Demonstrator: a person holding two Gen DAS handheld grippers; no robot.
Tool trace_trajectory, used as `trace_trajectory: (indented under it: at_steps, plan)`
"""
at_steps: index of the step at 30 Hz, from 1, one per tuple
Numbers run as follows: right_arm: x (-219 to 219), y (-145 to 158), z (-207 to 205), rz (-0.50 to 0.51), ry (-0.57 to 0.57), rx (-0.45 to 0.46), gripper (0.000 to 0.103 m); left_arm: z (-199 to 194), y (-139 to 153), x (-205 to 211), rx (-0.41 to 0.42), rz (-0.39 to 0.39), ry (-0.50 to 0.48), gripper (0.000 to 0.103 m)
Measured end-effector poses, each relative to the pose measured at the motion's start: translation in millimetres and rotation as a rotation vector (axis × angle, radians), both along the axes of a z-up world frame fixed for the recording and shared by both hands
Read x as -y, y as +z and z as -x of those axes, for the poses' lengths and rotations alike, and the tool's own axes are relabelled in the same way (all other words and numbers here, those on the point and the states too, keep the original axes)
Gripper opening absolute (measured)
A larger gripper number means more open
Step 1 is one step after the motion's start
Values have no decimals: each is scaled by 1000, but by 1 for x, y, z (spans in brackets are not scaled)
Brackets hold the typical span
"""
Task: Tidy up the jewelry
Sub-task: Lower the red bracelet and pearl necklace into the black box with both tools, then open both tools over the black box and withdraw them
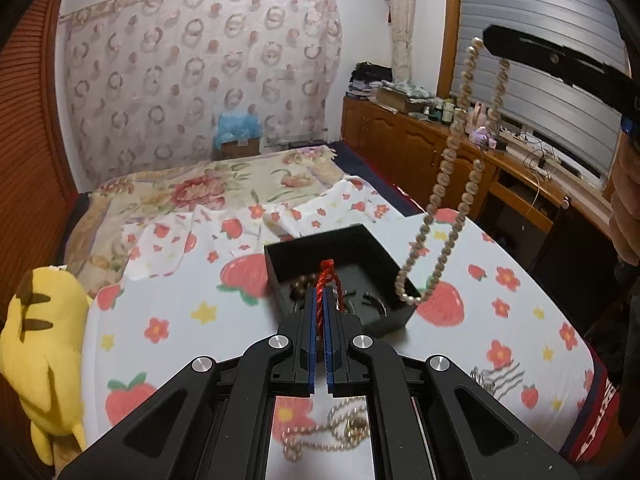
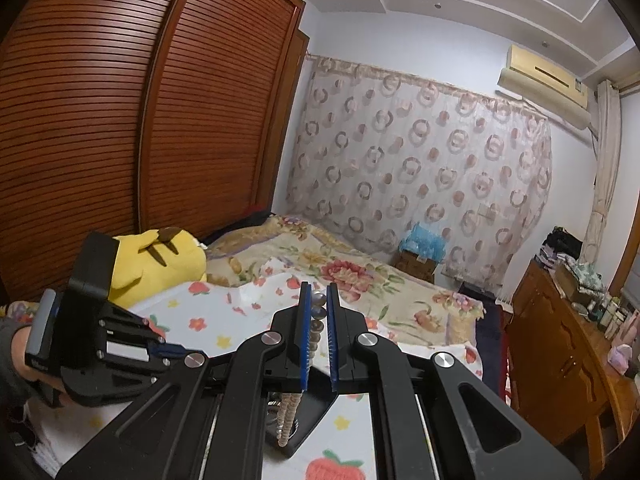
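Observation:
An open black box sits on the strawberry-print sheet. My left gripper is shut on a twisted red cord just above the box; brown beads lie inside by the cord. High at the right, my right gripper is shut on a pearl necklace, which hangs in a long loop with its low end at the box's right corner. In the right wrist view, the right gripper pinches the pearls, the strand drops toward the box, and the left gripper is at the left.
Another pearl and gold chain lies on the sheet under my left gripper. A yellow plush toy sits at the bed's left edge. A wooden dresser with clutter runs along the right, and a wooden wardrobe stands left.

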State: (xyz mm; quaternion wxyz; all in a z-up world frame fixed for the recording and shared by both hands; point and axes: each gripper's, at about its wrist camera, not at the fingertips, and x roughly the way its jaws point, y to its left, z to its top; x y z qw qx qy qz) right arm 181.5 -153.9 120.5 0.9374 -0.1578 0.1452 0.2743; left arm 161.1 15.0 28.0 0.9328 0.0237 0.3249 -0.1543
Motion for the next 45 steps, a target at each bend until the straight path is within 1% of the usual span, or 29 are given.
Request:
trace_trajectory:
  at_steps: [3,6,11,15,20,23,28,29,32,34,35,36,41,45]
  plan:
    - [-1,0,-17,-8,-5,-1,8,-14,-3,4,-7,5,-1,2]
    - [-2,-12,-35,-7,-10,-26,8,-26,-9,6,-20,10,-2,2]
    - [-12,-50,-63,28,-17,-94,9,-43,-23,9,-48,9,-2,2]
    - [-16,-77,-80,29,-16,-153,9,-53,-34,11,-70,6,-4,2]
    - [-24,-107,-92,46,-2,-221,9,-62,-42,14,-87,2,-11,2]
    - [-27,-120,-95,57,6,-253,9,-67,-46,17,-96,-1,-13,2]
    - [-25,-132,-92,38,12,-290,10,-67,-46,19,-96,-3,-13,2]
    - [-24,-132,-91,36,10,-291,12,-68,-46,20,-96,-4,-12,2]
    - [-18,-132,-84,26,0,-295,12,-65,-45,21,-94,-5,-5,3]
    - [-13,-131,-77,15,-2,-296,12,-60,-44,20,-88,-10,1,4]
    - [-10,-131,-71,7,-3,-297,12,-57,-43,19,-85,-12,5,9]
    - [-8,-131,-68,2,-4,-300,12,-55,-43,19,-84,-12,8,15]
    - [4,-134,-39,-16,-9,-311,13,-32,-41,12,-63,-10,29,31]
    - [11,-141,-14,-16,-14,-318,14,-12,-44,2,-56,-9,45,32]
